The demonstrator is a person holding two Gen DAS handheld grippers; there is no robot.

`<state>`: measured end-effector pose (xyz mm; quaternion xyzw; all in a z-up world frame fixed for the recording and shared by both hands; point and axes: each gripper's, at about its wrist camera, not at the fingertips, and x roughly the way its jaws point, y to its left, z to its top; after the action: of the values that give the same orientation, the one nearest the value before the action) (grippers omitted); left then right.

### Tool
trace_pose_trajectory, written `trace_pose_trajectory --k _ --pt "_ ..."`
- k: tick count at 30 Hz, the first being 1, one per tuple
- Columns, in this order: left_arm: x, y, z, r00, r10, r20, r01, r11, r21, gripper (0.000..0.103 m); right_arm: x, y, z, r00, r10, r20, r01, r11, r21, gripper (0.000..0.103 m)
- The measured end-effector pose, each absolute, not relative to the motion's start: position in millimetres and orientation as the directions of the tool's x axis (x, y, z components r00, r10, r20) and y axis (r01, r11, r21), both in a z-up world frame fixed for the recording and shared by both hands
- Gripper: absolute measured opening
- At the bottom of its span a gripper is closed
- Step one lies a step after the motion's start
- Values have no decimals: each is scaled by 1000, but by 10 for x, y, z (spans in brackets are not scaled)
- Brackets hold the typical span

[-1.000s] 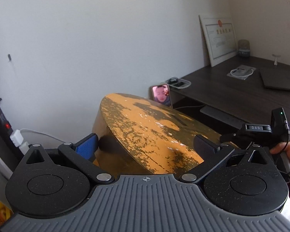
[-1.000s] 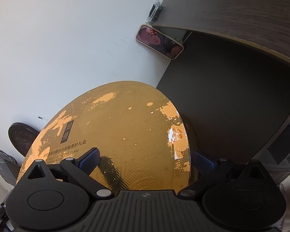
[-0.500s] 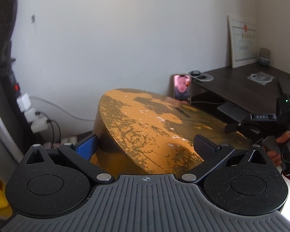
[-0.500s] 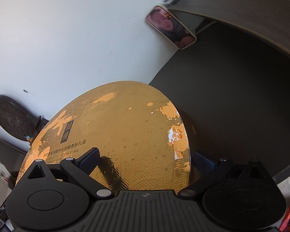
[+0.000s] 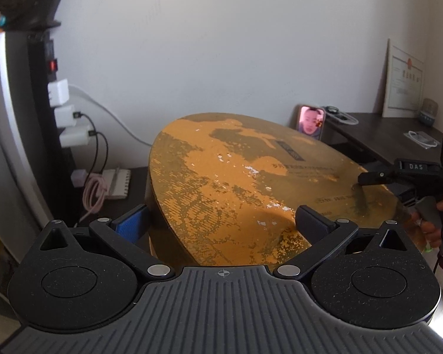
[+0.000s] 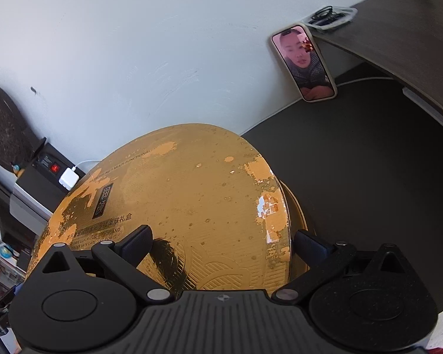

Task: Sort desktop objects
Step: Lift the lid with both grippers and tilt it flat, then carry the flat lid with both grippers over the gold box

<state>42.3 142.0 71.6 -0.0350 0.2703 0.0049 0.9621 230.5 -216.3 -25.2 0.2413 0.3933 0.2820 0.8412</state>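
A large round gift box (image 5: 251,183) with a worn gold and orange lid is held in the air, tilted, by both grippers. My left gripper (image 5: 221,224) is shut on its near rim, the blue pad (image 5: 130,224) against the side wall and the other finger on the lid. In the right wrist view the same box (image 6: 192,200) fills the middle, and my right gripper (image 6: 224,243) is shut on its rim, one finger on the lid and one on the side wall. The right gripper's body (image 5: 398,174) and the hand holding it show at the box's far right edge.
A phone (image 5: 310,122) with a lit screen leans on the white wall beside a dark desk (image 5: 384,141). A framed certificate (image 5: 404,82) and cables stand on that desk. At the left a power strip with white chargers (image 5: 62,100) and a coiled pink cable (image 5: 94,191).
Both grippers have swung left with the box between them. The desk and phone have slid right and farther off. The power strip and chargers have come into view at the left.
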Motion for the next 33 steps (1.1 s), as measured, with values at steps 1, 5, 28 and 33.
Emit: trace_pose_trajectory --k 1,5,28,33 --pt "437 1447 676 854 -12 -521 -32 997 -75 102 2301 -2141 -259 533 659 -530 -289 731 619 103" --pt "515 1557 520 849 -27 -528 -44 992 -121 102 2309 -2083 -281 550 632 -545 -292 758 584 103" --pt "926 1889 19 812 -36 -582 -119 967 -226 103 2425 -1678 -343 593 549 -589 -303 830 469 103" --pt "978 1928 -53 806 -40 -590 -128 962 -240 103 2431 -1636 -353 593 541 -596 -301 836 459 103"
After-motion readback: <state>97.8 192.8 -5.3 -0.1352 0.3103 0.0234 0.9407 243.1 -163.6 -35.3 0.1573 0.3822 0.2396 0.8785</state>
